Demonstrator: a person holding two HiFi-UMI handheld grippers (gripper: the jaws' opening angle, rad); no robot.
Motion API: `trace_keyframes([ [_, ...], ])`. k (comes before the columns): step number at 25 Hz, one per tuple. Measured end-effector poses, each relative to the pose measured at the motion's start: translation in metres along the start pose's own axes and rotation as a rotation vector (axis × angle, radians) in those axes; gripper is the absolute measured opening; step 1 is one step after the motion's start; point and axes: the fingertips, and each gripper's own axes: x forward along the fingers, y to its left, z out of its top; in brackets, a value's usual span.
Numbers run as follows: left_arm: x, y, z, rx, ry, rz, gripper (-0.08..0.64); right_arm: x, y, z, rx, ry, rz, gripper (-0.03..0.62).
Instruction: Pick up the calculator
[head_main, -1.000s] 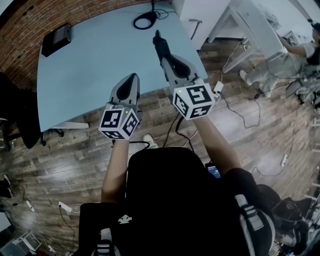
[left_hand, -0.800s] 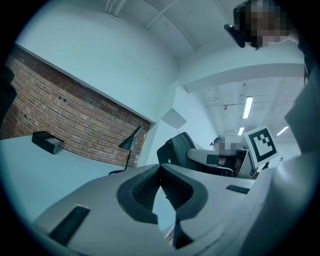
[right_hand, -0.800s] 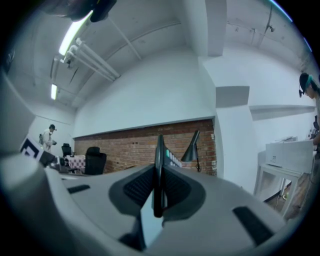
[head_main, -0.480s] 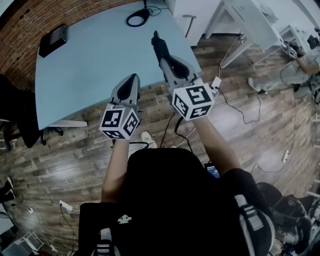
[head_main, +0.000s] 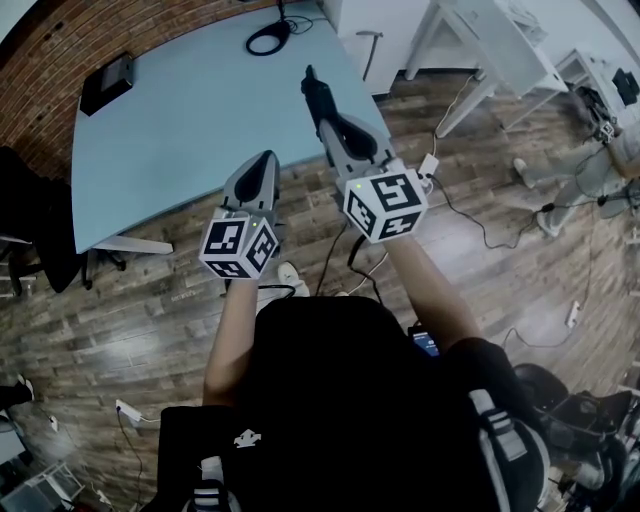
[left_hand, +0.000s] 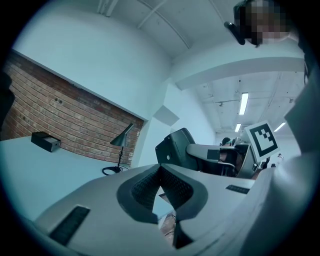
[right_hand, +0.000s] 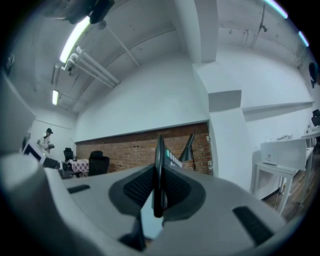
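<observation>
The right gripper (right_hand: 158, 176) has its two fingers (right_hand: 137, 186) closed on the calculator (right_hand: 159, 148). The calculator stands edge-on between the pads, a thin dark slab rising above the fingertips, with a row of pale keys on the face turned to the right finger. In the head view the calculator (head_main: 311, 88) sticks out past the tips of the right gripper (head_main: 325, 115), clear of the blue table (head_main: 180, 130) beneath it.

The left gripper (left_hand: 160, 170) has its fingers (left_hand: 142, 187) drawn together so the tips meet, with nothing between the pads. In the head view it (head_main: 265, 162) sits to the left of the right gripper's fingers and a little behind their tips.

Ahead of both pairs of fingertips runs a brick wall (right_hand: 130, 150). A black desk lamp (left_hand: 121, 142) stands just right of the calculator's edge in the right gripper view. A black box (head_main: 107, 82) lies on the table well to the left of the left fingers — near the far corner.
</observation>
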Motion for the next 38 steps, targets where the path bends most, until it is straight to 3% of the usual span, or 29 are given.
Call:
trace_keyframes([
  [12,-0.026,-0.049,-0.008,0.056,0.003,0.012,0.008,-0.044,0.005,0.004,0.006,-0.019,0.046,0.049],
  [38,-0.075,-0.097,-0.015,0.108,0.002,0.085,0.008,-0.11,0.02,0.0,0.025,-0.03,0.118,0.049],
])
